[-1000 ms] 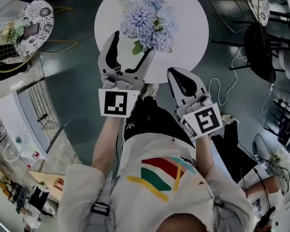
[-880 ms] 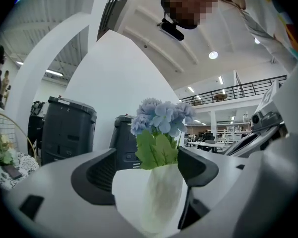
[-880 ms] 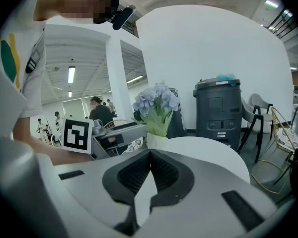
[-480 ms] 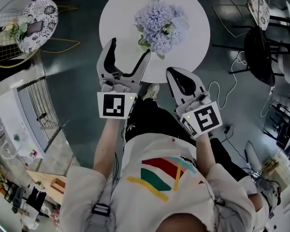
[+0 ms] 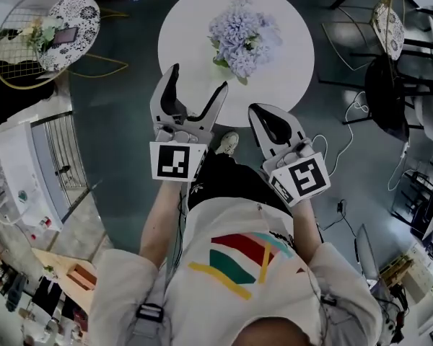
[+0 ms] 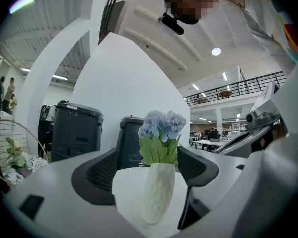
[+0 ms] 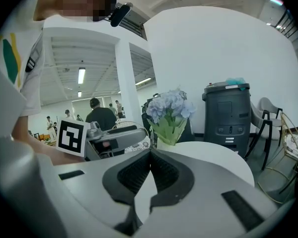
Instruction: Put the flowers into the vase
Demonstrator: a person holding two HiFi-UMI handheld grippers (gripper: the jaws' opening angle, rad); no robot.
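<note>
The flowers (image 5: 244,34) already stand in the white vase (image 6: 158,192) mid-worktop (image 5: 187,27), left tool (image 5: 199,78) wide and empty facing it, right tool (image 5: 263,114) pinched closed on nothing near the edge, so best move: back both off level without bumping the vase.

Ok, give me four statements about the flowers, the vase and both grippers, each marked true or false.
1. The pale blue flowers stand in the white textured vase. True.
2. The left gripper is clamped on the vase. False: its jaws stand apart and touch nothing.
3. The right gripper has its jaws together, holding nothing. True.
4. The vase lies toppled on the round white table. False: it stands upright.
</note>
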